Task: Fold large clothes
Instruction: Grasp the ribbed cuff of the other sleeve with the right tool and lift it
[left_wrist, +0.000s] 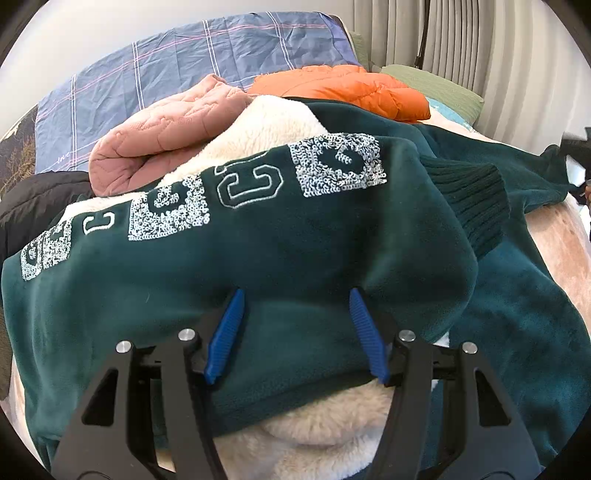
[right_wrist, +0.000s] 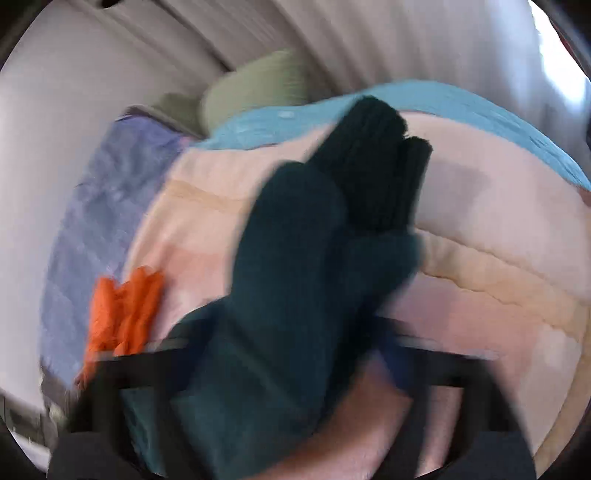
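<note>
The left wrist view is sharp. It shows white sparkly letters on the soft dark green sweater with a cream fluffy inside (left_wrist: 280, 258). The right wrist view is blurry and shows only a green sleeve with a dark ribbed cuff (right_wrist: 373, 166).

The left claw (left_wrist: 295, 299) has its blue fingers (left_wrist: 225, 332) spread apart, with a fold of the sweater bulging between and over them. The sweater lies on the pink blanket (left_wrist: 565, 240).

The right claw (right_wrist: 295, 369) sits low under the sleeve. I cannot tell if it is squeezing.

Behind are a dusty pink puffy quilt (left_wrist: 159, 144), an orange puffy jacket (left_wrist: 343, 90) and a blue checked sheet (left_wrist: 166, 70).
</note>
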